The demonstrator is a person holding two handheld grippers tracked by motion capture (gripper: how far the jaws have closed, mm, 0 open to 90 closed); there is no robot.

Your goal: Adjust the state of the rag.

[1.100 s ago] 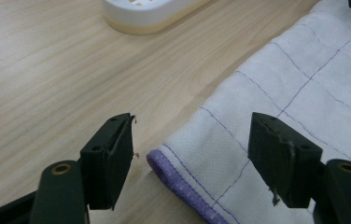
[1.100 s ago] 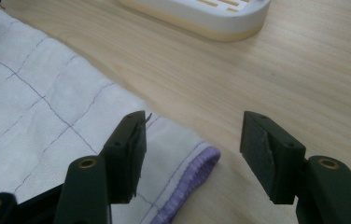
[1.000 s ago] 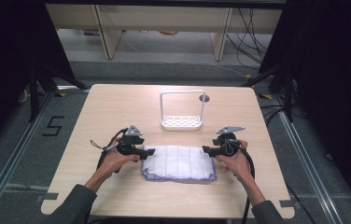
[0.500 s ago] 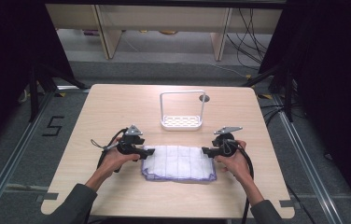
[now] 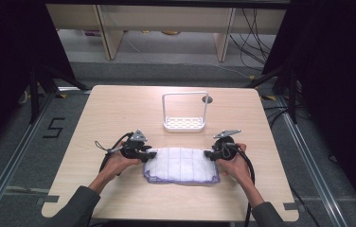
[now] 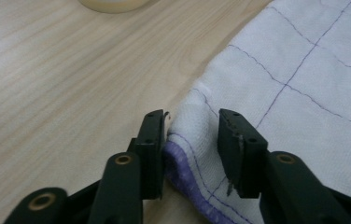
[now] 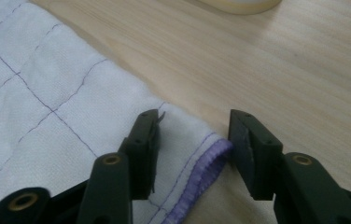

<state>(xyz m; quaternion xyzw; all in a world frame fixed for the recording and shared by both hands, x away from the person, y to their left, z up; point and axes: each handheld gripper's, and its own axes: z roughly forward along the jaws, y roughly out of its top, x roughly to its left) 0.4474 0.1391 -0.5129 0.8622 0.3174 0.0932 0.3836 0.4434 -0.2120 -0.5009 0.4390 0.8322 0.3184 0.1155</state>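
Note:
A white cloth with thin purple grid lines and a purple hem lies flat on the wooden table. My left gripper sits at its far left corner, my right gripper at its far right corner. In the left gripper view the hemmed corner of the cloth lies between the jaws of the gripper, which have just been closing; a gap remains. In the right gripper view the cloth corner likewise sits between the closing jaws of the gripper, unpinched.
A white wire rack with a tall handle stands behind the cloth at mid-table. A small dark round mark lies behind it. Bare wood stretches to the left, right and back. Cables trail from both grippers toward the front edge.

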